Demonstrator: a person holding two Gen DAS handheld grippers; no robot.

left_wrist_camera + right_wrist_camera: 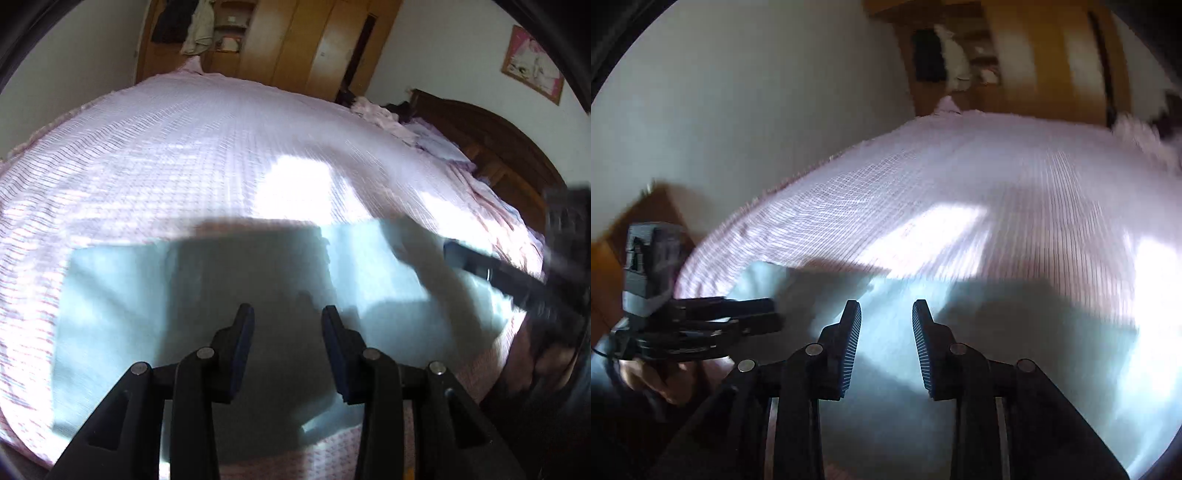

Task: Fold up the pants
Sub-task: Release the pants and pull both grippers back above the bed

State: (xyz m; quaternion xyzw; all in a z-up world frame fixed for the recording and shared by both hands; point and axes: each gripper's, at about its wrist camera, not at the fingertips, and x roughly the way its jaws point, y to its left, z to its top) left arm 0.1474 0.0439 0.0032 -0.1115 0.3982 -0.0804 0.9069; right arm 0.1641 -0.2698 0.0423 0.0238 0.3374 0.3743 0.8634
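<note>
Pale blue-grey pants [155, 295] lie flat in a wide rectangle across the near part of the bed; they also fill the lower right wrist view [1034, 350]. My left gripper [288, 314] is open and empty above the middle of the pants. My right gripper [886, 310] is open and empty above the pants. In the left wrist view the right gripper [454, 254] reaches in from the right over the pants' right part. In the right wrist view the left gripper [775, 314] comes in from the left at the pants' left end.
The pink striped bedspread [184, 147] covers the bed, with bright sun patches [295, 184]. A dark wooden headboard [498, 147] and pillows [436, 140] are at right. A wooden wardrobe [295, 40] stands behind the bed. White wall [738, 110] at left.
</note>
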